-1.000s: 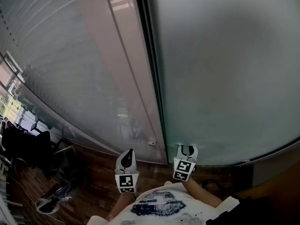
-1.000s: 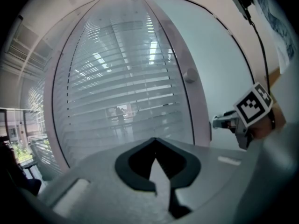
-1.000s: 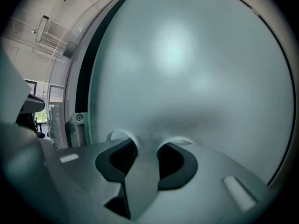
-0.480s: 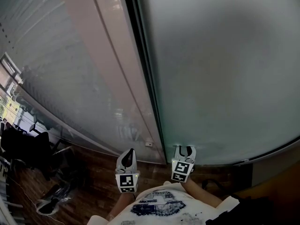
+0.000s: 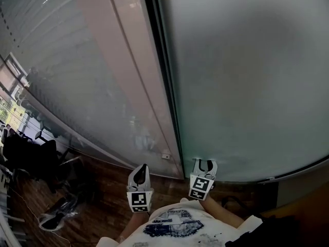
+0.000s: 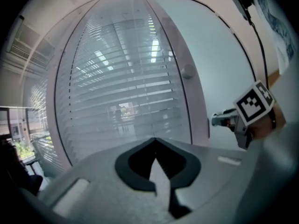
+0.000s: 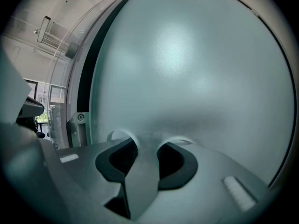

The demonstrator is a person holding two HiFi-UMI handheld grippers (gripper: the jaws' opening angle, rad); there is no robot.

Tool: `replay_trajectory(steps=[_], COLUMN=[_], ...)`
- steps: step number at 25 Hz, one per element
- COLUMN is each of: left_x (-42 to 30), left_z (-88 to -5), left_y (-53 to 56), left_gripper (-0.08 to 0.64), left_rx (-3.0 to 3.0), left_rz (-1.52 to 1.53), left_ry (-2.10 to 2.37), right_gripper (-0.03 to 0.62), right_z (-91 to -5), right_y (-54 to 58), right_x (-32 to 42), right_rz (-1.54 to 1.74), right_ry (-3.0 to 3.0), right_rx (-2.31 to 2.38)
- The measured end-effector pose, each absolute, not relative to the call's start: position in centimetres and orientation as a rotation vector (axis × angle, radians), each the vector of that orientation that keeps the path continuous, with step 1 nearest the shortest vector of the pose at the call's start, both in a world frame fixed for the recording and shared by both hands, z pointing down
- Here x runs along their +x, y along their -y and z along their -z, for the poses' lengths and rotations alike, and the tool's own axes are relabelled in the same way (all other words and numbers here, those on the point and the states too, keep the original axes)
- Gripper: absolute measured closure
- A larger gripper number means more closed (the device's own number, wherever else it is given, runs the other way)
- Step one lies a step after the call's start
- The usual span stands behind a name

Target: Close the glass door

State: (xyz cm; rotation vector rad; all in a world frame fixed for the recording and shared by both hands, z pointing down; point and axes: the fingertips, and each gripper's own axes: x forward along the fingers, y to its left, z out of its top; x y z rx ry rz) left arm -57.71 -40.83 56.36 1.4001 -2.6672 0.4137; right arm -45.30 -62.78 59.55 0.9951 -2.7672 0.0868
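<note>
**Head view.** Against the frame from a second ago, nothing of substance differs. Both grippers sit at the same spots by the foot of the glass door, and only the framing has swayed slightly.

Count two grippers, one door, one pink frame post left of the door, and one pane with blinds beyond that post.
- Your left gripper is low down, left of the door's edge and near the post's foot.
- Your right gripper is just inside the door's left edge, with its tips at the glass.

The door is a single frosted sheet, pale grey-green, filling the right of the view. A narrow dark strip runs along its left edge, between door and post. One small bracket sits low on the post beside that strip. The wooden floor lies left of the door.

**Left gripper view.** Your left gripper's jaws are together, tips meeting, with nothing between them. They face the blinds pane, left of the door. One round knob shows on the post. Your right gripper appears at the right, against the door.

**Right gripper view.** Your right gripper's jaws stand apart, and only frosted glass shows in the gap. The tips lie at the door's surface; whether they press on it cannot be told. One screwed plate sits left of the door, beside the dark strip.
</note>
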Motion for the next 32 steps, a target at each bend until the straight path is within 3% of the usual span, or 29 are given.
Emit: replay_trajectory(steps=[24, 27, 32], left_x=[-57.6, -57.5, -57.7], left_z=[-57.2, -57.1, -57.3], left_y=[39.4, 38.4, 36.4], left_gripper=[0.561, 0.561, 0.561], left_rx=[1.452, 1.472, 1.520], left_rz=[-0.439, -0.427, -0.425], left_ry=[2.622, 2.603, 2.571], right_gripper=[0.466, 0.392, 0.351], right_z=[-59.5, -59.6, -61.4], right_y=[62.9, 62.3, 62.0], right_x=[-45.6, -45.9, -44.4], right_rz=[-0.090, -0.105, -0.200], right_ry=[2.803, 2.809, 2.767], right_rx=[1.021, 0.971, 0.973])
